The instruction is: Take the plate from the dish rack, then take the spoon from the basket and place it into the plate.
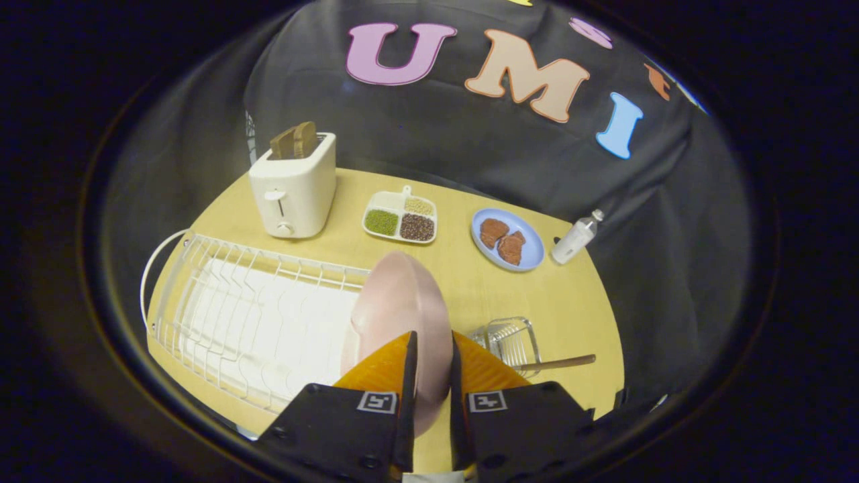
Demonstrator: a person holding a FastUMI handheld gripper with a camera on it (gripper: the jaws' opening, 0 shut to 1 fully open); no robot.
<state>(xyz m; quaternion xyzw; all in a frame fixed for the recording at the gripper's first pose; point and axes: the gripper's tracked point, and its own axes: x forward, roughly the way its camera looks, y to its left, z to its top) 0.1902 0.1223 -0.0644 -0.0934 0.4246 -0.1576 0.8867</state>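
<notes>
- While clamping both fingers on the pink plate (402, 315), the tongs (429, 355) are holding it on edge beside the white rack (248, 315).
- Lying in the wire basket (513, 339), the spoon (560, 363) is pointing its handle outward across the desk (570, 308).

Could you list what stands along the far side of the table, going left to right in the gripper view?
Toaster → divided tray of beans → blue plate → white bottle. Nearer, the gripper holds the pink plate on edge.
</notes>
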